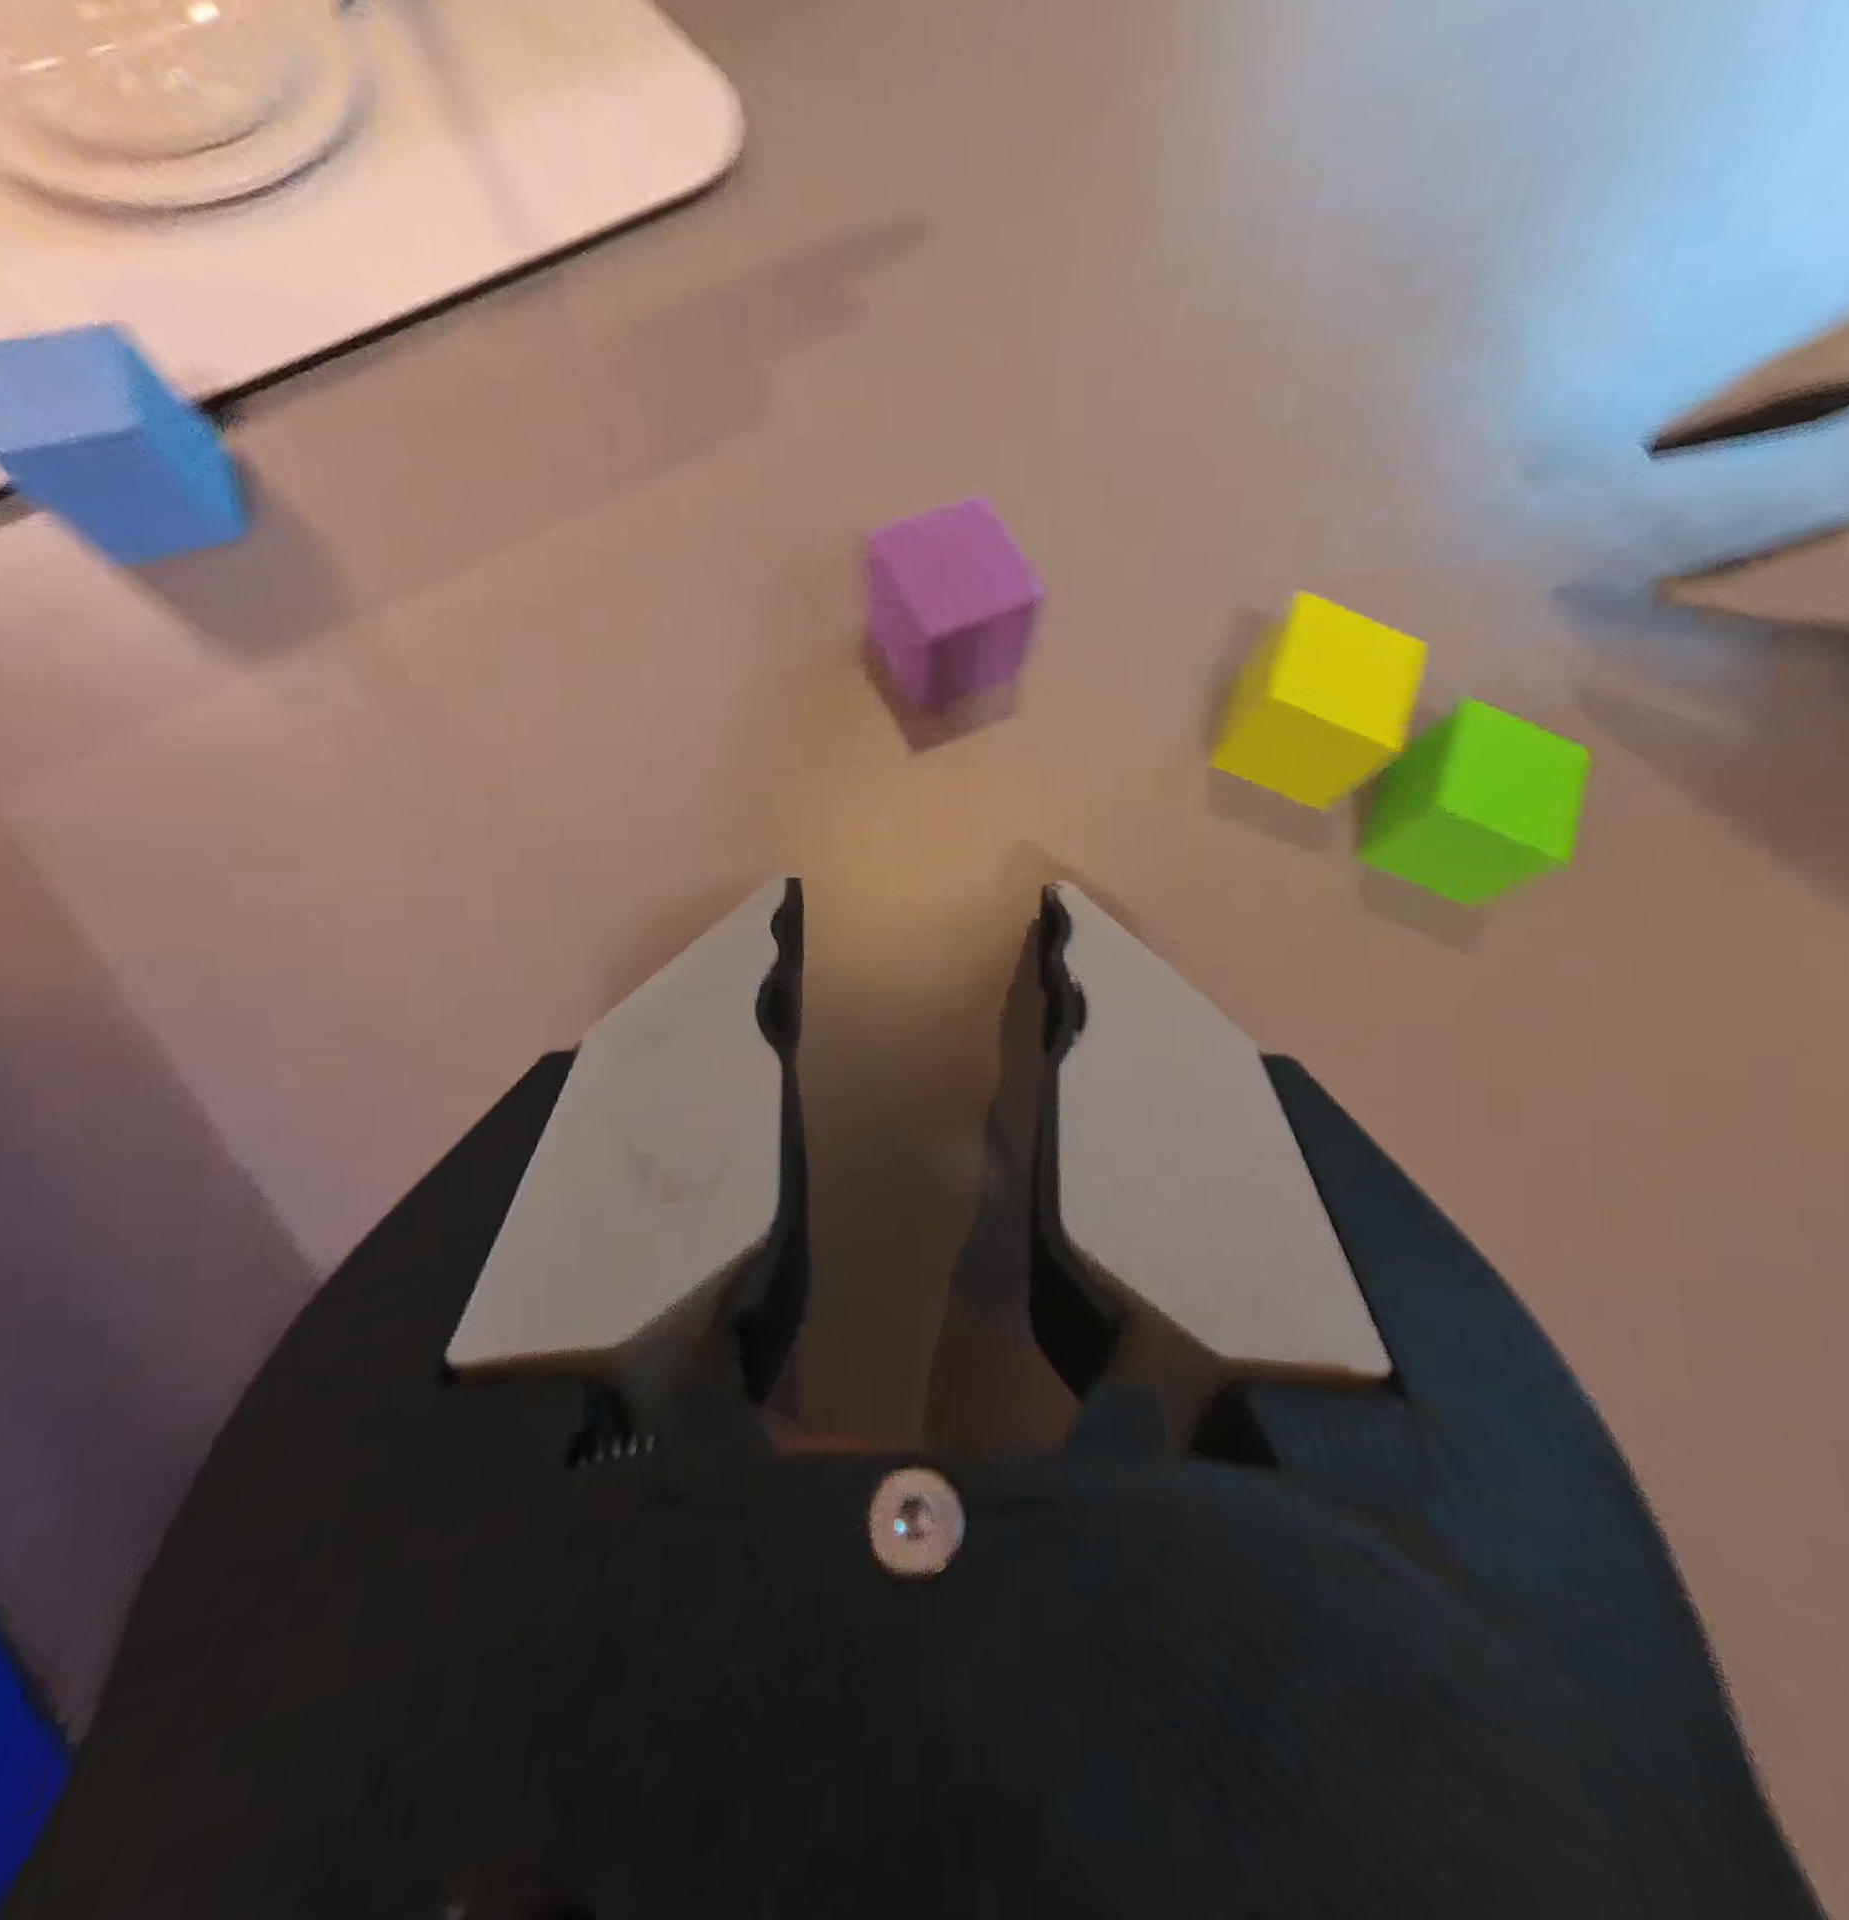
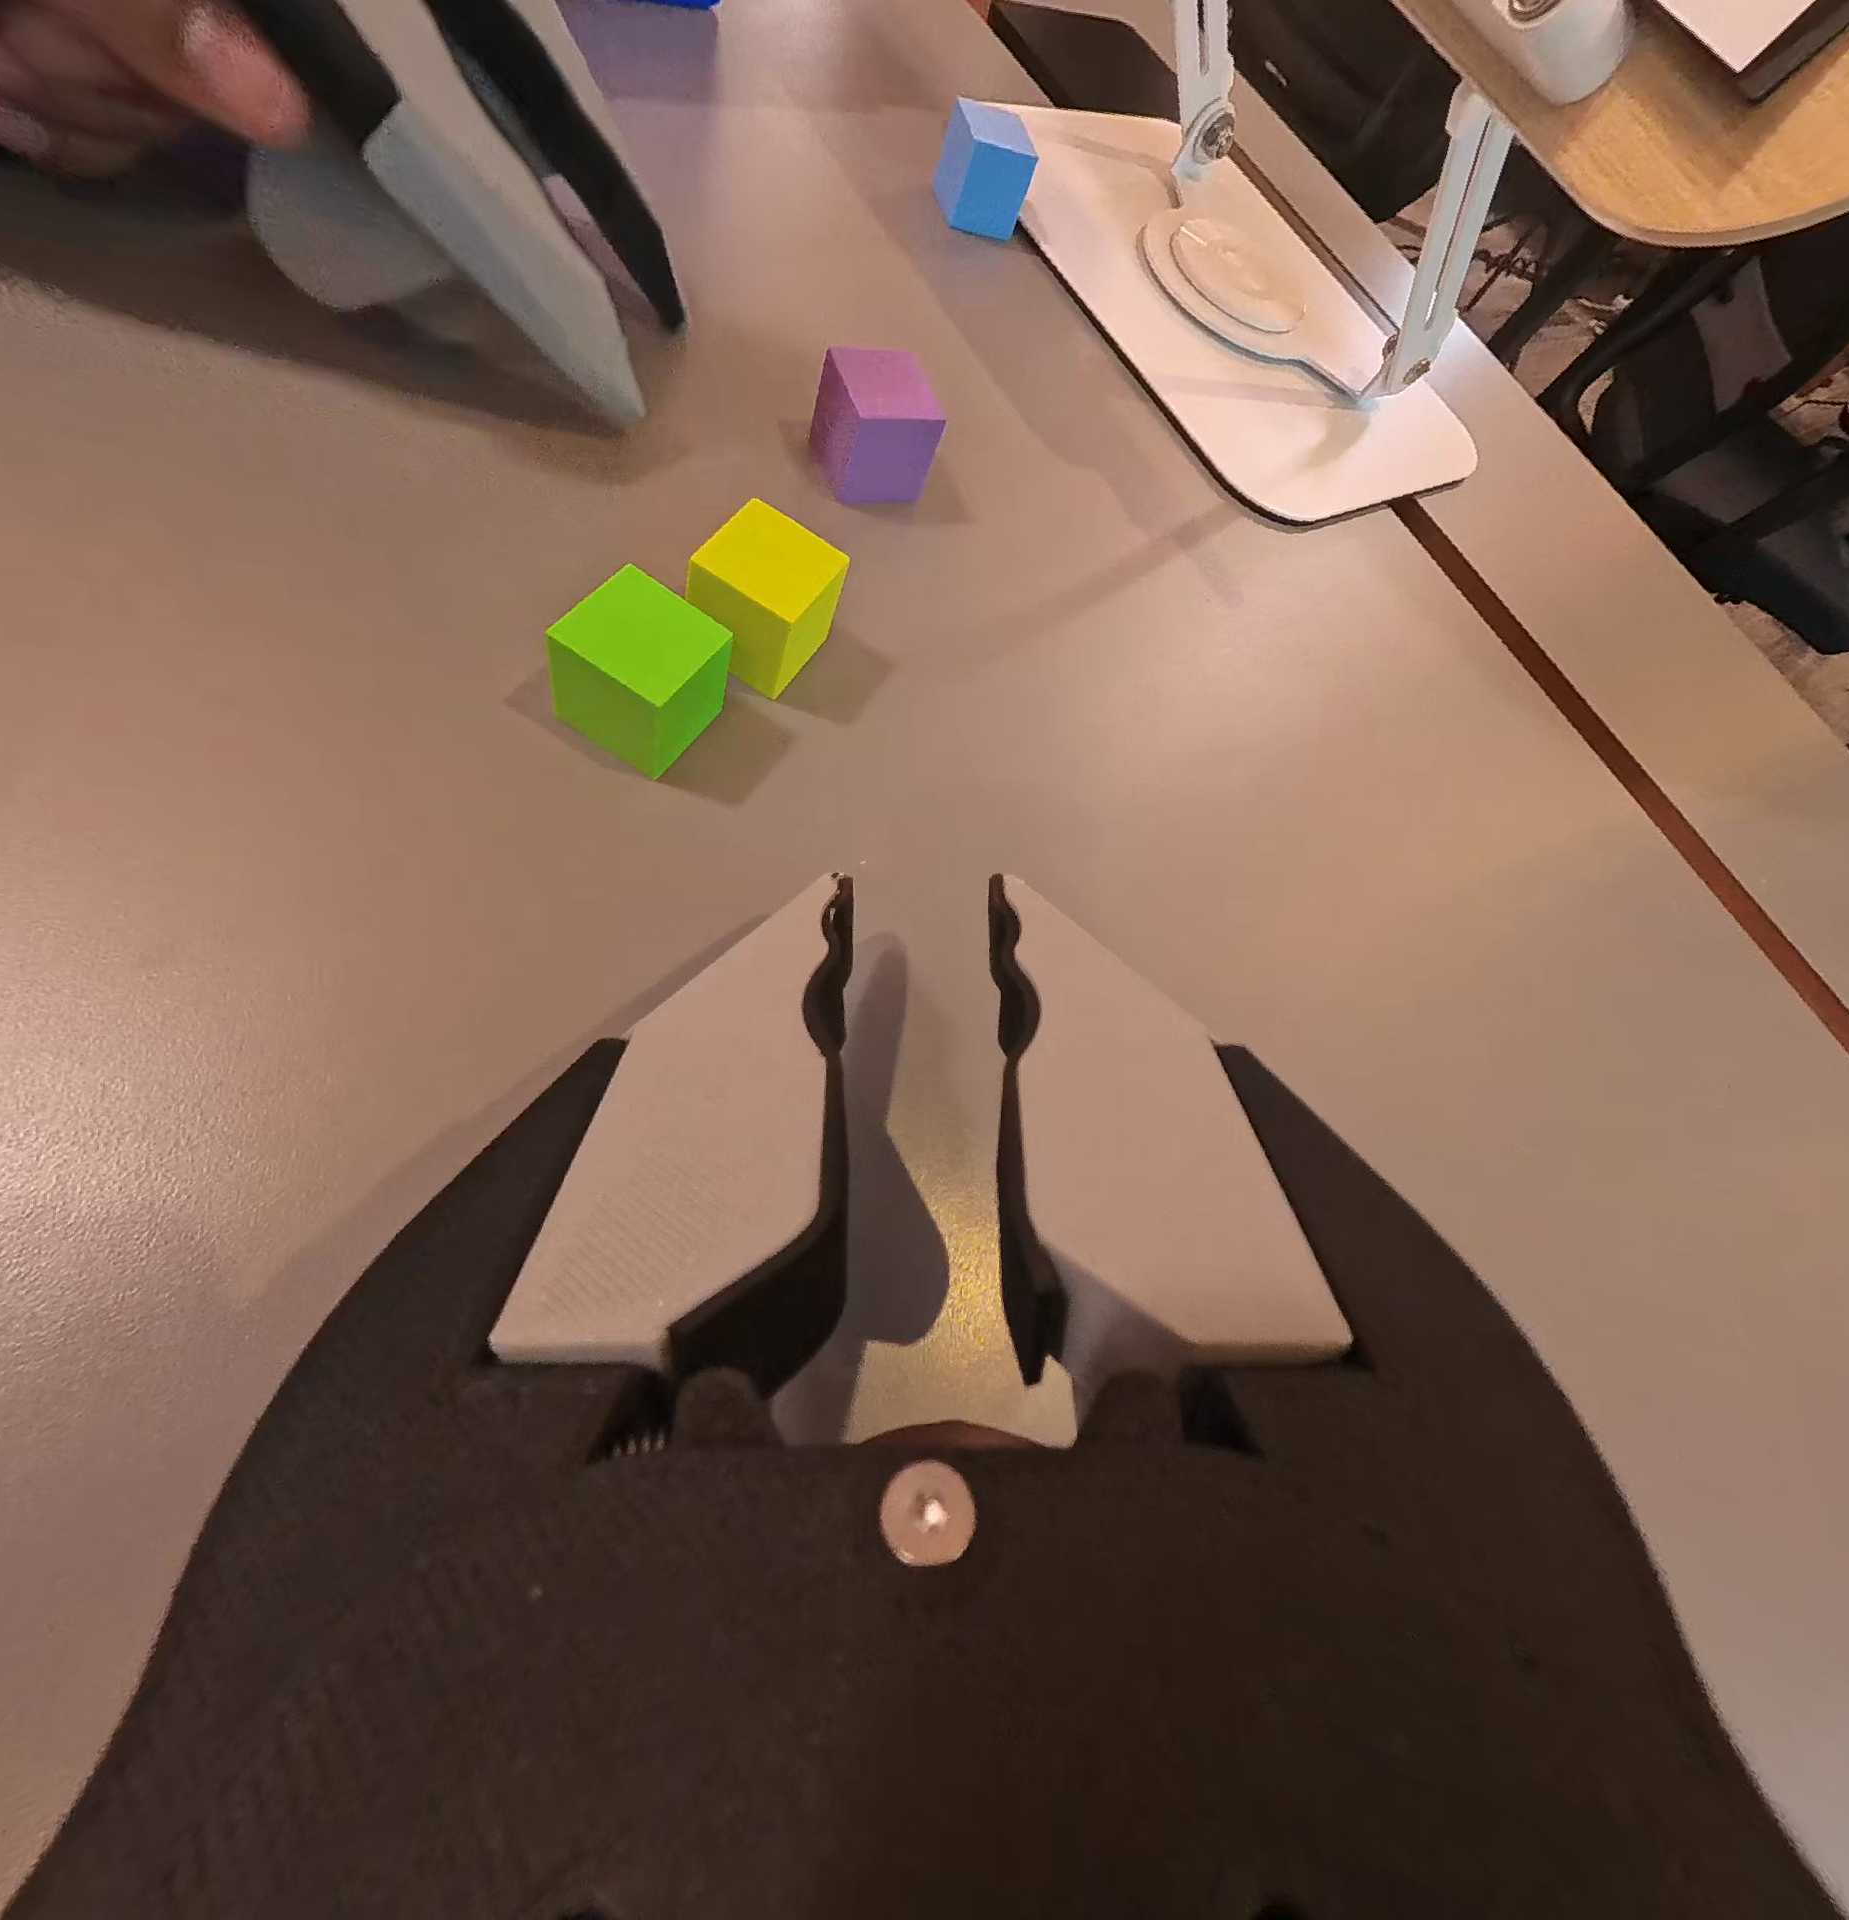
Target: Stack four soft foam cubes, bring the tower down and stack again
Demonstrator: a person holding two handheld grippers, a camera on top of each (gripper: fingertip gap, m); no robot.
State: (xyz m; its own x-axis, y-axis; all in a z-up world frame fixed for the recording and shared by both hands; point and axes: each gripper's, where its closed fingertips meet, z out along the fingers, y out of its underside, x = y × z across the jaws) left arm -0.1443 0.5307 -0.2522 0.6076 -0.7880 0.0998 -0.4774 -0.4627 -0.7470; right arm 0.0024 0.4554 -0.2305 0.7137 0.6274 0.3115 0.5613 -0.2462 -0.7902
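Looking down, I see no tower: green cube [image 2: 637, 670] touches yellow cube [image 2: 769, 594], purple cube [image 2: 878, 426] sits near, blue cube [image 2: 984, 166] far off. My left fingers [image 1: 920, 894] and right fingers [image 2: 920, 883] are released, empty. All stacking is left.

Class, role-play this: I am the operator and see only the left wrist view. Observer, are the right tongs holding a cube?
Observer: No, the right tongs are open and empty.
Operator: What stands on the white base next to the blue cube?
Observer: A white jointed arm rises from it.
Operator: And beyond that base?
Observer: A wood-topped surface with a rounded edge.
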